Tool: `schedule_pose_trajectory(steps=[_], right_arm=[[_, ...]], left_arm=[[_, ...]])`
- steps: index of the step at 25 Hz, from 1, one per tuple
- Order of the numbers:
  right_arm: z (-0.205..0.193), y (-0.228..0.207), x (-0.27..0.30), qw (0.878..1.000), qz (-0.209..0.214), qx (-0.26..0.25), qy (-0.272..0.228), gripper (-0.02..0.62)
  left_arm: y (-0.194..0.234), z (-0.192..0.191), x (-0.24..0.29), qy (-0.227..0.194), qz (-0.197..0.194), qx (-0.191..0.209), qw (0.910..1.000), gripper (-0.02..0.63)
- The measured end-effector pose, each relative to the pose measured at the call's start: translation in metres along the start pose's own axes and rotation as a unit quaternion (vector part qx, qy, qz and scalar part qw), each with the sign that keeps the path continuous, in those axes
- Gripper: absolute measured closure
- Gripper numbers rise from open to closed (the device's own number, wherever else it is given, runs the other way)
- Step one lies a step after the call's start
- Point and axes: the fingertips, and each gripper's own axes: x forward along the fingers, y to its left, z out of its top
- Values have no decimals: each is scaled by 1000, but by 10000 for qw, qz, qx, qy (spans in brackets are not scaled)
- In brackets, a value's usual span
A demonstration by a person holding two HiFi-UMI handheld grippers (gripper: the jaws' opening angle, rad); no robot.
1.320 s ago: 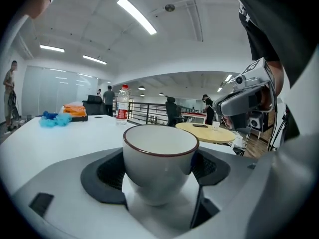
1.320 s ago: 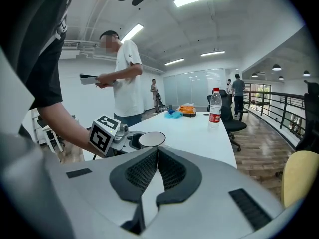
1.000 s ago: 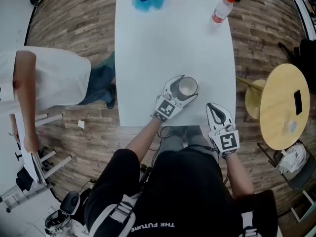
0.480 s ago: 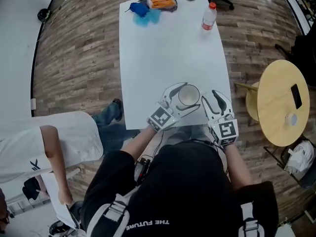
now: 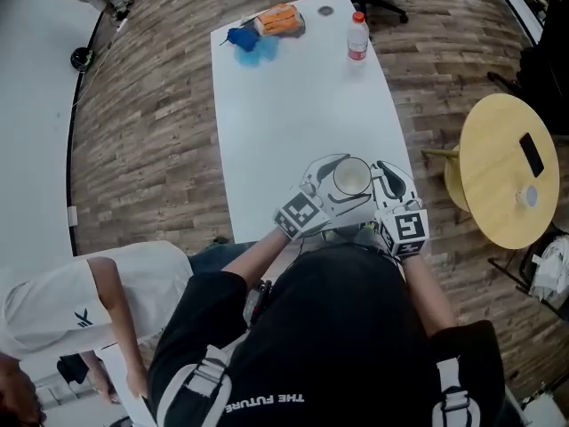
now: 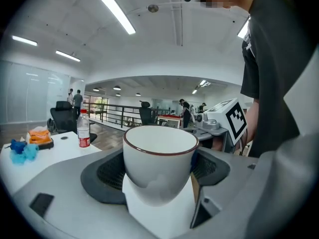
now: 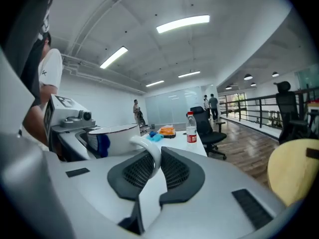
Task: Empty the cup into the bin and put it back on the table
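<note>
While I stand at the near end of the long white table, both of my grippers meet on the white ceramic cup with a dark red rim. It sits upright over the table's near edge, just in front of my body; I cannot tell whether its base touches the tabletop.

My left gripper has the cup's body clamped between its two jaws. In the left gripper view the dark ribbed pads press against the cup on either side, with the rim level and the mouth facing up.

My right gripper comes in from the other side. Its jaws are closing on the cup's curved white handle, which stands between the two black pads, and both pads already lie against it. The cube with square markers on each gripper faces up towards my head.

At the far end of the table stand a clear plastic bottle with a red cap and red label, an orange packet and a crumpled blue cloth, all well apart from the cup. On my right is a round yellow wooden side table with a black phone lying on it. At my left a person in a white shirt bends over the wooden floor.
</note>
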Motion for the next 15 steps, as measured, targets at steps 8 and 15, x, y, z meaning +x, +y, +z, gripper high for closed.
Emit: schedule_pose_trajectory(steps=[8, 15], right_arm=[[-20, -80, -90, 9841, -1321, 1160, -252, 548], [-88, -149, -214, 9355, -2839, 2105, 3, 547]], left_arm=[[-68, 20, 85, -145, -1324, 182, 9909, 227], [-176, -6, 181, 604, -2923, -138, 9543, 227]])
